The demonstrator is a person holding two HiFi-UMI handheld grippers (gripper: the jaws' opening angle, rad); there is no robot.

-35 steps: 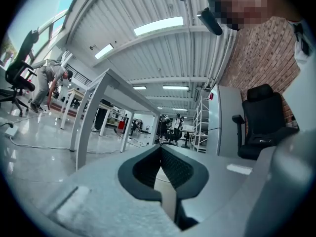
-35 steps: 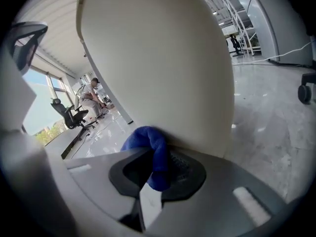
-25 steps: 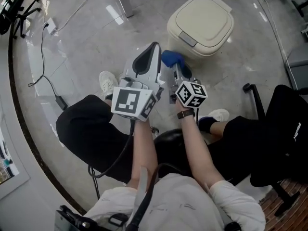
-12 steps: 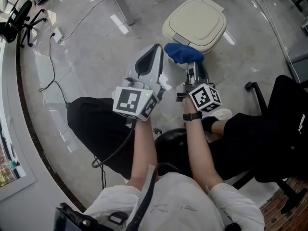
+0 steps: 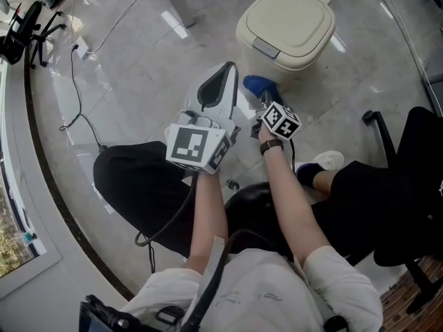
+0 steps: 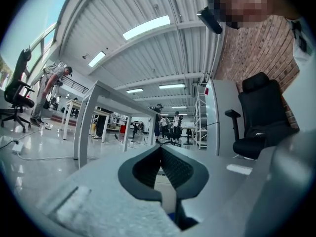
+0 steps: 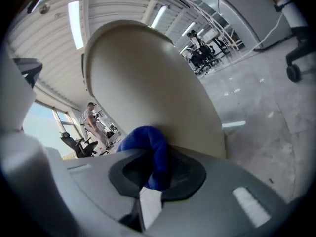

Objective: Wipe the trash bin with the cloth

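A beige trash bin (image 5: 287, 30) with a flat pedal lid stands on the floor ahead of me; in the right gripper view its side wall (image 7: 148, 88) fills the middle. My right gripper (image 5: 260, 101) is shut on a blue cloth (image 5: 257, 86), and the cloth (image 7: 150, 149) presses against the bin's lower front side. My left gripper (image 5: 216, 88) is held up beside it, left of the bin, jaws shut with nothing between them (image 6: 160, 169). It points away across the room.
Shiny grey floor surrounds the bin. A black office chair (image 5: 408, 151) stands at right, a cable and power adapter (image 5: 86, 144) lie at left, a table leg (image 5: 169, 2) rises at the top. My knees and shoes (image 5: 329, 161) sit below the grippers.
The right gripper has carried the blue cloth down from the bin's upper front edge to its lower side. The left gripper has stayed in about the same place.
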